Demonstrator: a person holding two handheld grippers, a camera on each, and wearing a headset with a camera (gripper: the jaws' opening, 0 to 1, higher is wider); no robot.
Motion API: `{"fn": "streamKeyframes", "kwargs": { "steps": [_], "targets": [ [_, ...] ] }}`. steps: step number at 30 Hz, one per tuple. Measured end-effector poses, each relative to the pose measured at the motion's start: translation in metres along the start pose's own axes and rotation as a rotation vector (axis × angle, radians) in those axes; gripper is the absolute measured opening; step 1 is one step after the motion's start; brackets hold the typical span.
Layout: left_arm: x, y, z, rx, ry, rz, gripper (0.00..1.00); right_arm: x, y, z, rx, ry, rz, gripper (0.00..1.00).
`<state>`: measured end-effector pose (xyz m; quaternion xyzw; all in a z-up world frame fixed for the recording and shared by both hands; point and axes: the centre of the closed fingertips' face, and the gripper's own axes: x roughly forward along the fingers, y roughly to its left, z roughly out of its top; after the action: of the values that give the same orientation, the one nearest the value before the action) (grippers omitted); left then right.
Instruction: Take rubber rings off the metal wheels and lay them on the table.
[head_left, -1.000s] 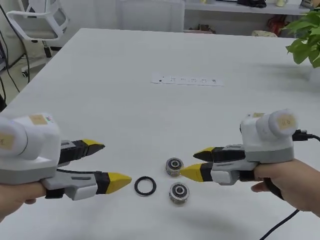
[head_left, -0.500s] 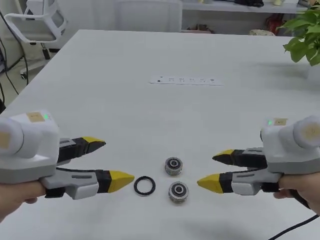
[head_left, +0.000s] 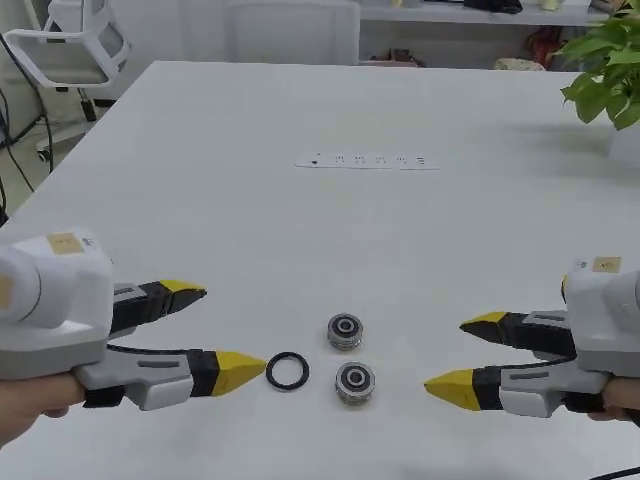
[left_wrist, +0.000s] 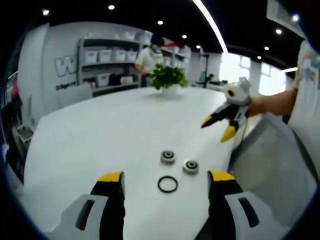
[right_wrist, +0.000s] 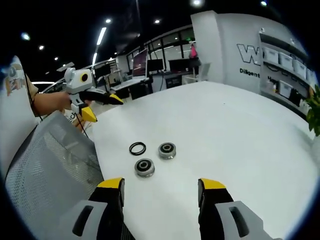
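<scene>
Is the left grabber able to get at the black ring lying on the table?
Probably yes. The left gripper is open, and the rubber ring lies flat on the table just ahead of its tips, with nothing between them. The metal wheels sit past the ring, out of the way.

pulled the right tongs (head_left: 450, 353) back toward the right edge of the head view, off the far metal wheel (head_left: 345, 331). a second ago held the lower yellow tip just beside that wheel; half a second ago already drawn clear of it; now set well apart from it and from the near metal wheel (head_left: 355, 381), with bare bench (head_left: 300, 230) between. dropped them lower in the head view as well. from the left gripper view, found them (left_wrist: 216, 131) raised above the bench, beyond both wheels.
</scene>
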<state>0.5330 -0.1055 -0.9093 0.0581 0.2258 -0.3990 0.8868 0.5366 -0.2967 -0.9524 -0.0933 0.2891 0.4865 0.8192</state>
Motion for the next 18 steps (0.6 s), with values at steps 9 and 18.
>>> {"fn": "streamKeyframes", "kwargs": {
  "steps": [9,18],
  "targets": [
    [-0.0011,-0.0009,-0.0031,-0.007,0.009,-0.001,0.68,0.0003,0.0055,-0.0066,-0.040,0.032,-0.003,0.61],
    [-0.0023,-0.0014,-0.0044,-0.009,0.014,0.002,0.68,-0.0034,0.0027,-0.0032,-0.026,0.019,-0.018,0.61]
  ]
}}
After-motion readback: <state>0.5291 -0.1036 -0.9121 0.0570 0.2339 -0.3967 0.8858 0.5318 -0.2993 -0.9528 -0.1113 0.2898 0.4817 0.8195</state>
